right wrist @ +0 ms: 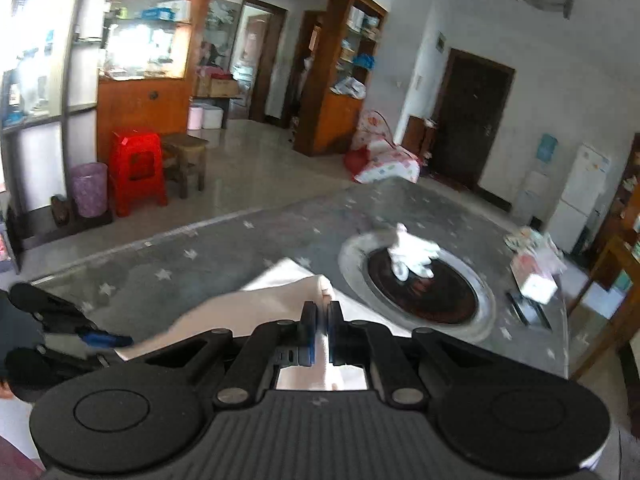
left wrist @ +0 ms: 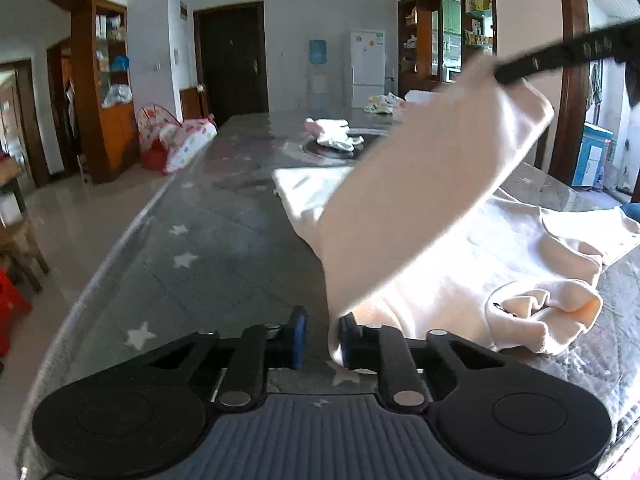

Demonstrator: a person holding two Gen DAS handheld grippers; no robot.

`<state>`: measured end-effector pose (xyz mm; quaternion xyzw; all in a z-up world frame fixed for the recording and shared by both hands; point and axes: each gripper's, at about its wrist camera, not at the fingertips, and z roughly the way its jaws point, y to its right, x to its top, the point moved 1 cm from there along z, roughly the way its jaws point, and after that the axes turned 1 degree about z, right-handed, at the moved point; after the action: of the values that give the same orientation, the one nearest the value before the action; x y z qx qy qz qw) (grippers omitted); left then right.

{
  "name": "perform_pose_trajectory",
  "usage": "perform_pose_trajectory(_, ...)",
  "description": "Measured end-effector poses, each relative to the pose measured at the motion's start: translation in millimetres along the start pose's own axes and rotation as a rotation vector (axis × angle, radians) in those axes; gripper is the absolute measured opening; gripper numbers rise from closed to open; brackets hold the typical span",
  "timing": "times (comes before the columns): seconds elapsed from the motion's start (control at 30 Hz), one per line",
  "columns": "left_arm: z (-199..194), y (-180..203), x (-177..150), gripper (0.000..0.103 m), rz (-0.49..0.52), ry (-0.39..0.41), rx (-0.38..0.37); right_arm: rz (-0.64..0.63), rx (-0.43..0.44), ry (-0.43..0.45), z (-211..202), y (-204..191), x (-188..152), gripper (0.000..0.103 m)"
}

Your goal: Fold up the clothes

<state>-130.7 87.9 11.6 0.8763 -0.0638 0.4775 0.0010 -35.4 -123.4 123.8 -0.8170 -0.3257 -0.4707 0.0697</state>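
Left wrist: cream garment (left wrist: 420, 200) stretched diagonally, lower-left to upper-right.

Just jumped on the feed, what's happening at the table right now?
A person is partway through folding a pale pink garment on the star-patterned table, a gripper in each hand. The right gripper is pinched shut on one fabric edge, lifting it into the air. The left gripper stands open by the lower end of that raised flap. The rest lies rumpled on the table.
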Motion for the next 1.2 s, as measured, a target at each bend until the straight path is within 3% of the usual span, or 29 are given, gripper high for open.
perform_pose_trajectory(0.23,-0.2,-0.5,-3.9,0.017,0.042,-0.021,0.006,0.111,-0.014,-0.187,39.4,14.2,-59.9,0.006)
perform_pose_trajectory(0.3,-1.5,-3.6,-3.5,0.019,0.042,-0.036,-0.012,0.121,-0.012,-0.229,50.7,13.1,-78.0,0.007)
perform_pose_trajectory(0.33,-3.3,-5.8,-2.7,0.027,0.038,-0.043,-0.029,0.122,-0.013,-0.239,53.7,12.6,-84.2,0.009)
perform_pose_trajectory(0.37,-6.3,-9.8,-1.7,0.035,0.028,-0.053,-0.063,0.128,-0.010,-0.239,53.7,13.2,-86.8,0.009)
perform_pose_trajectory(0.47,-14.5,-22.7,4.2,0.039,0.003,-0.086,-0.152,0.146,-0.001,-0.205,46.6,15.5,-85.3,0.009)
perform_pose_trajectory(0.67,-14.7,-31.9,37.4,0.037,-0.066,-0.031,-0.240,0.165,0.081,-0.147,43.6,8.5,-80.6,0.013)
perform_pose_trajectory(0.9,38.1,-11.2,55.0,0.037,-0.087,-0.045,-0.323,0.202,0.100,-0.187,60.4,4.5,-97.4,0.013)
perform_pose_trajectory(1.0,60.5,-7.7,50.5,0.037,-0.075,-0.099,-0.285,0.198,0.097,-0.181,54.7,4.2,-98.7,0.014)
perform_pose_trajectory(1.2,62.0,-10.1,42.5,0.038,-0.080,-0.085,-0.282,0.209,0.105,-0.166,46.0,2.0,-102.8,0.019)
